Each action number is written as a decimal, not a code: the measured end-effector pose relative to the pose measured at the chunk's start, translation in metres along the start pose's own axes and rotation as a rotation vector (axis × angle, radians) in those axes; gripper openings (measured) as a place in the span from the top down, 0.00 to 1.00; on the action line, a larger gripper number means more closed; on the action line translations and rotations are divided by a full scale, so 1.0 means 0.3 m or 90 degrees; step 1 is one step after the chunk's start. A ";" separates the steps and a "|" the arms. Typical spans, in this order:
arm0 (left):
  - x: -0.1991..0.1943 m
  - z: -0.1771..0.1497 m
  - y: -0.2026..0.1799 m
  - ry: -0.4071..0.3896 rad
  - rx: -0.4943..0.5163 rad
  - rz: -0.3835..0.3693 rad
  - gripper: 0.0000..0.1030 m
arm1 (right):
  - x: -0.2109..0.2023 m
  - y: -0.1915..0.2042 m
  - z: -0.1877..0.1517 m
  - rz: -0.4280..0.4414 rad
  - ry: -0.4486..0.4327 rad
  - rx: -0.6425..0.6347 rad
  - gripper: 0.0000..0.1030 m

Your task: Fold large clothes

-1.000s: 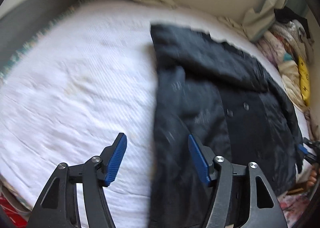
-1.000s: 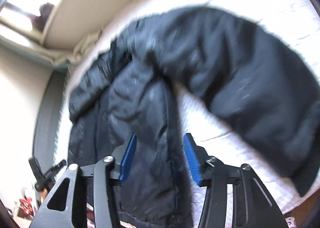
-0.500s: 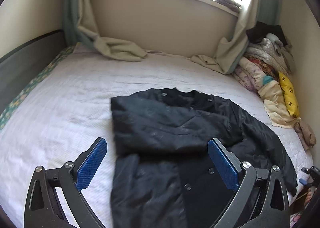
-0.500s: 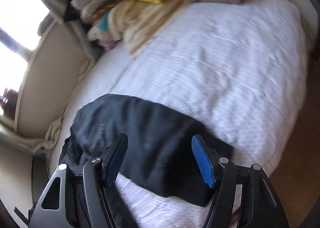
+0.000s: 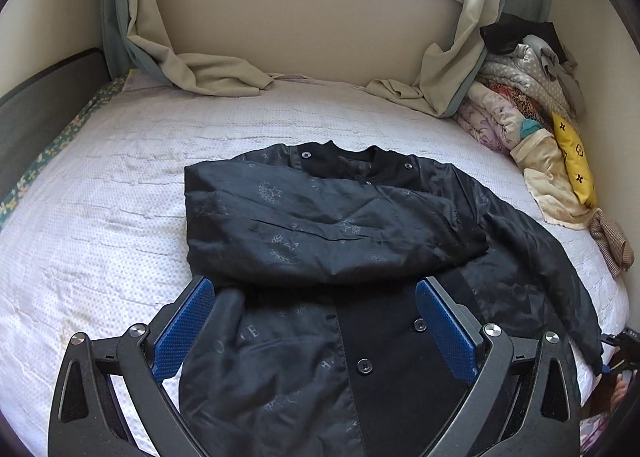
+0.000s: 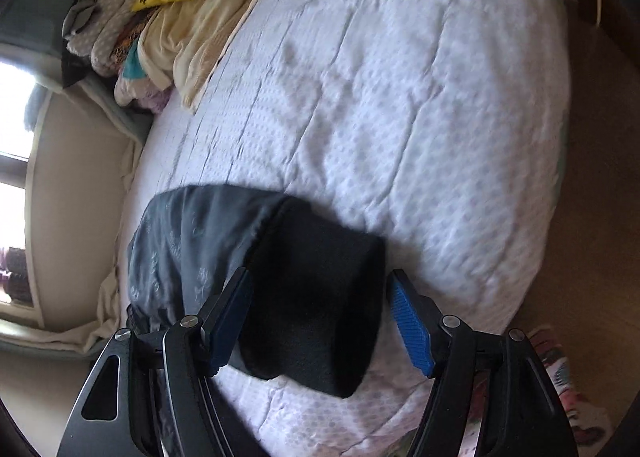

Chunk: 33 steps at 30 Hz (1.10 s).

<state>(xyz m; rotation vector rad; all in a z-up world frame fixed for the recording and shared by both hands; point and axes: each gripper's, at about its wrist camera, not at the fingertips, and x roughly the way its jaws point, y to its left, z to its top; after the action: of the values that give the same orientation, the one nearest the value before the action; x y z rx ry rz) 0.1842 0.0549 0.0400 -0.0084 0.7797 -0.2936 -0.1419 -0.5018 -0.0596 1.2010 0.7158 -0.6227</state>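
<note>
L tool (image 5: 316, 331) is hovering open, gripping nothing, over the jacket (image 5: 340, 225) lying mid-bed (image 5: 100, 217), collar toward the window edge. R tool (image 6: 320, 321) is gaping open w/ the unfolded sleeve cuff (image 6: 316, 297) lying between its jaws near the bed's front edge; sleeve is running along R side, so R is nearer.

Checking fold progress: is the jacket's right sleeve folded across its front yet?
No, the right sleeve lies spread out on the bed; only the other sleeve crosses the jacket.

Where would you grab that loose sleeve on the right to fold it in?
At the cuff, I'd say. It lies flat past the jacket, near the bed edge, and the open right tongs already straddle it, so come straight down over its end.
</note>
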 end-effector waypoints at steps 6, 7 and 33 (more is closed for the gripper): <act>0.015 -0.010 0.025 0.010 -0.021 0.012 0.01 | 0.007 0.013 -0.025 -0.035 -0.012 -0.018 0.65; 0.016 -0.010 0.032 0.012 -0.025 0.014 0.01 | 0.002 0.017 -0.025 -0.026 -0.014 -0.020 0.69; -0.071 0.047 0.143 -0.040 -0.080 0.033 0.01 | 0.093 1.289 -0.679 0.135 -0.062 -0.724 1.00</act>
<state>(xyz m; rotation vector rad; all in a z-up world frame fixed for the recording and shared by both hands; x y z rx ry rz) 0.1908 0.1002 0.0598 -0.1148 0.7341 -0.1941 0.1364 -0.2097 0.1107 0.1763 0.6838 -0.0296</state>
